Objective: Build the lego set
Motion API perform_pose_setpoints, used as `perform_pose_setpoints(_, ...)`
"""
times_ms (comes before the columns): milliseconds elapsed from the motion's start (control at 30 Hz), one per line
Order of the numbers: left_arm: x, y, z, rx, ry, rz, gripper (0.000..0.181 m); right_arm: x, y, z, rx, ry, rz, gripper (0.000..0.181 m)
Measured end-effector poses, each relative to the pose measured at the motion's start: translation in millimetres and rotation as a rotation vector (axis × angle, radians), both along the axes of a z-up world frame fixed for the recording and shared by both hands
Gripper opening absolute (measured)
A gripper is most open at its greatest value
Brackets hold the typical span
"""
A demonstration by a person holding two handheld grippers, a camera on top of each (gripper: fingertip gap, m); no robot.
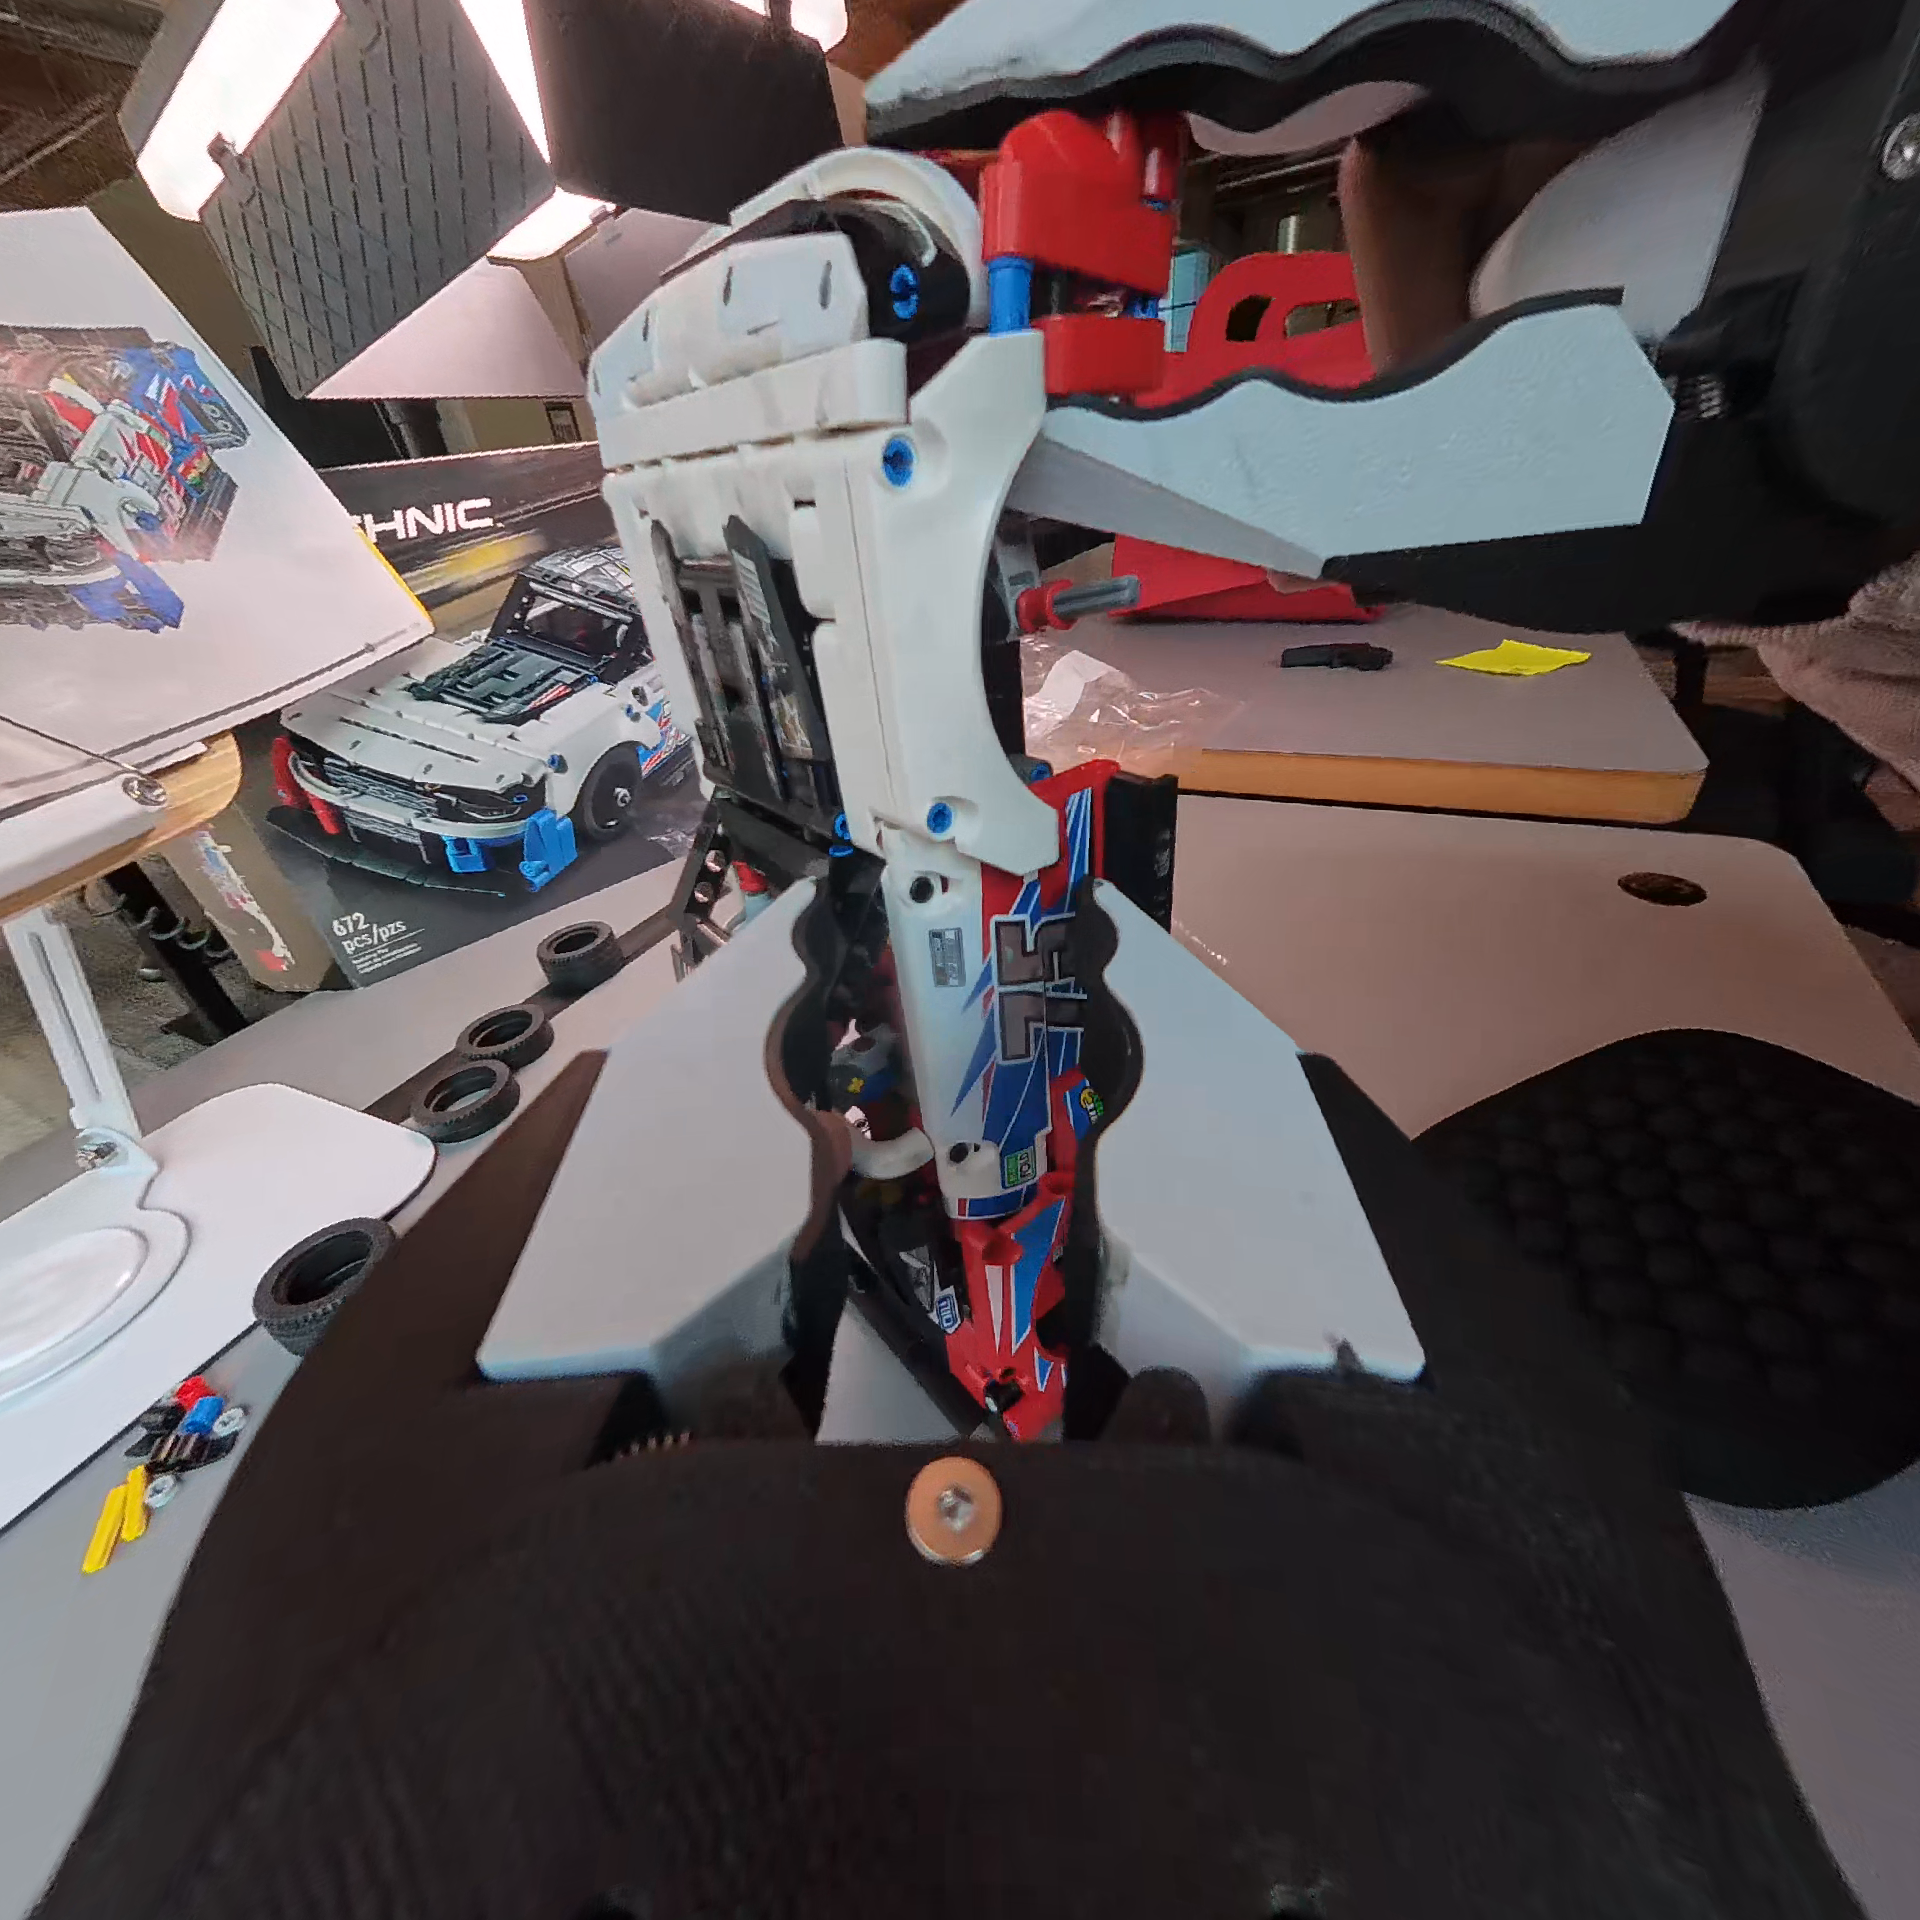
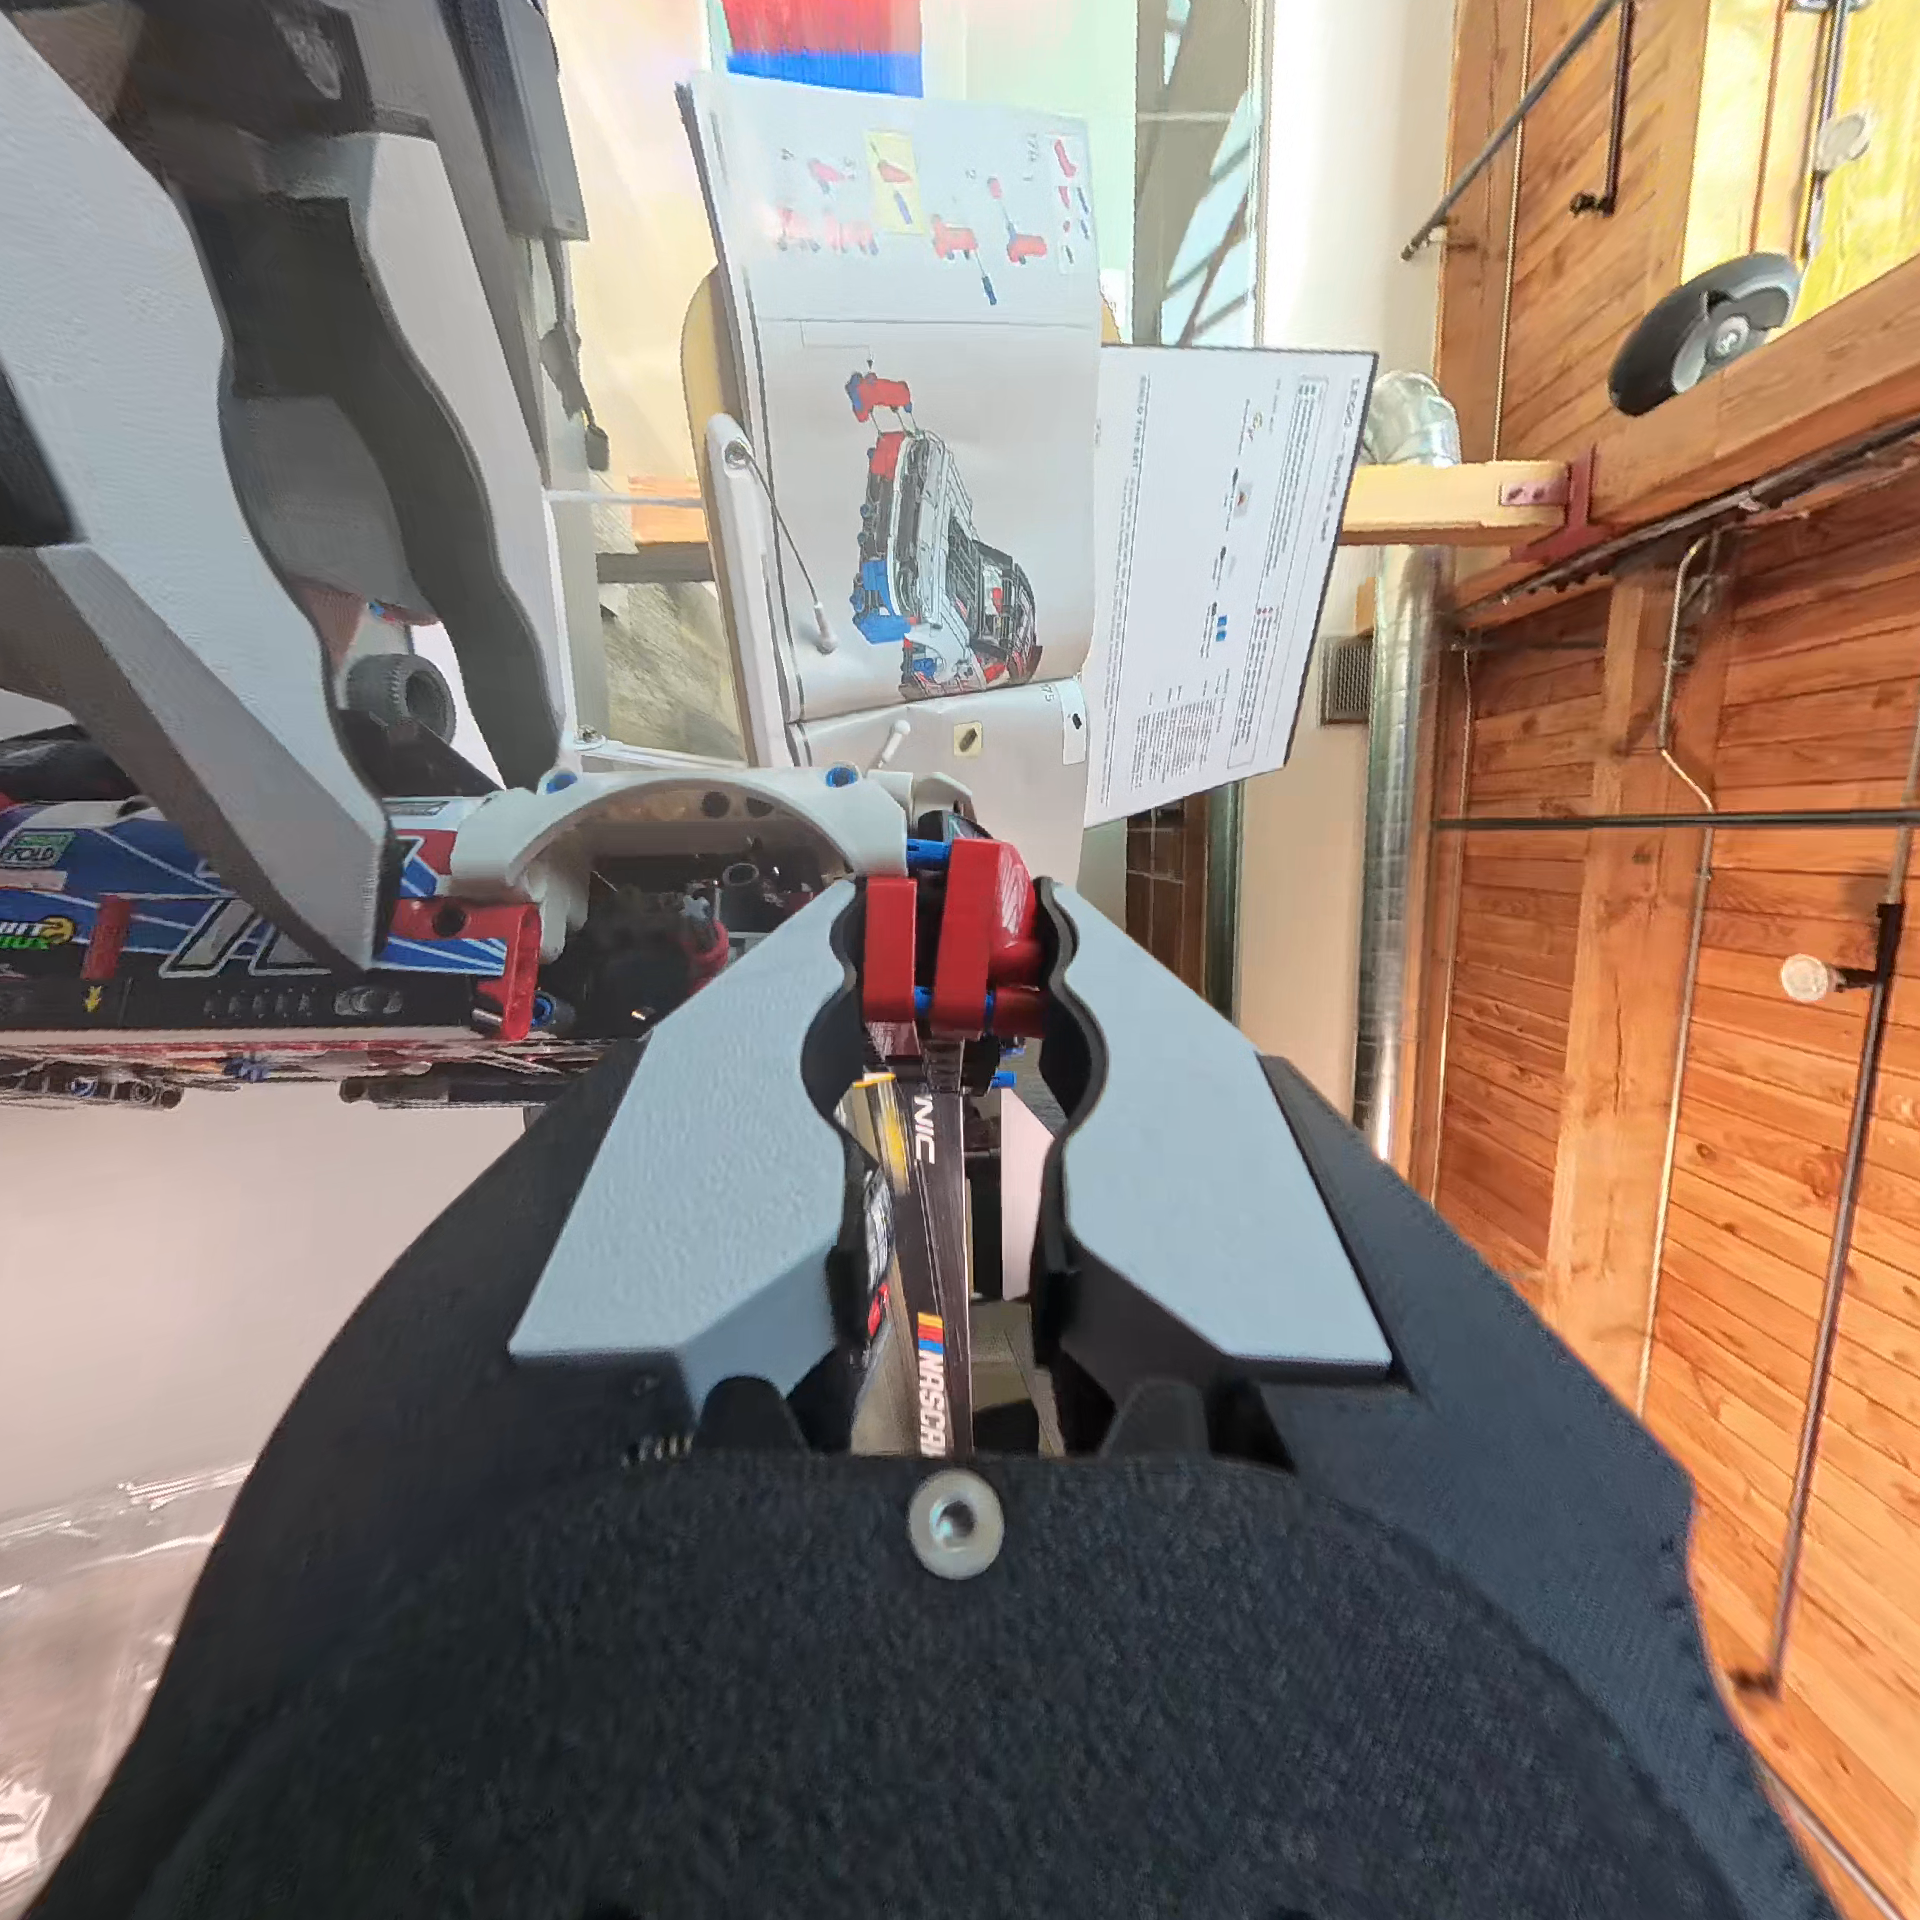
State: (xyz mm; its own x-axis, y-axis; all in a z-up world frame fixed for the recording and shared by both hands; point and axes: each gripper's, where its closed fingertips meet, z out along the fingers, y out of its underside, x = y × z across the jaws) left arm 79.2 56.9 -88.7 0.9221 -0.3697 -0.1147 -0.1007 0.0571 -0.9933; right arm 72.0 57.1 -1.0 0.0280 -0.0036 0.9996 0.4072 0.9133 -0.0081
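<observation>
Print shows on the set box (image 1: 457, 831) front and its edge (image 2: 940, 1288), number decal on the car body (image 1: 1039, 997), small sponsor stickers, fine-print sheet (image 2: 1216, 582); wording not transcribed.

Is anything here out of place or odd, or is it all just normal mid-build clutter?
Nothing looks damaged. The car body is held up on end in the left gripper, while the right gripper clamps a red piece at its end. Four loose tyres lie scattered on the table, not yet fitted.
</observation>
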Motion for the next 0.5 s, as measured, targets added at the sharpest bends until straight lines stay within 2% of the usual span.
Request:
perform_pose_setpoints(67,4.7,-2.4,-1.7,0.007,0.058,-0.006,0.050,1.8,-3.3,-0.5,-0.007,-0.033,0.106,0.028)
perform_pose_setpoints(133,9.6,-9.8,-1.8,0.007,0.057,-0.093,0.050,6.9,-7.5,-0.9,-0.013,-0.061,0.252,0.027)
perform_pose_setpoints(233,-5.0,-16.5,16.0,0.066,-0.001,-0.185,0.060,12.2,-10.3,-1.5,-0.032,-0.081,0.374,0.028)
perform_pose_setpoints(367,-30.8,11.7,28.8,-0.060,-0.110,-0.256,0.113,14.0,-16.4,-1.6,-0.034,-0.076,0.477,0.028)
perform_pose_setpoints(433,-30.3,25.8,28.7,-0.103,-0.137,-0.346,0.127,14.8,-16.2,-1.3,-0.011,-0.075,0.499,0.028)
perform_pose_setpoints(500,-25.6,33.5,21.3,-0.175,-0.172,-0.471,0.126,17.1,-15.3,-1.2,-0.019,-0.061,0.520,0.028)
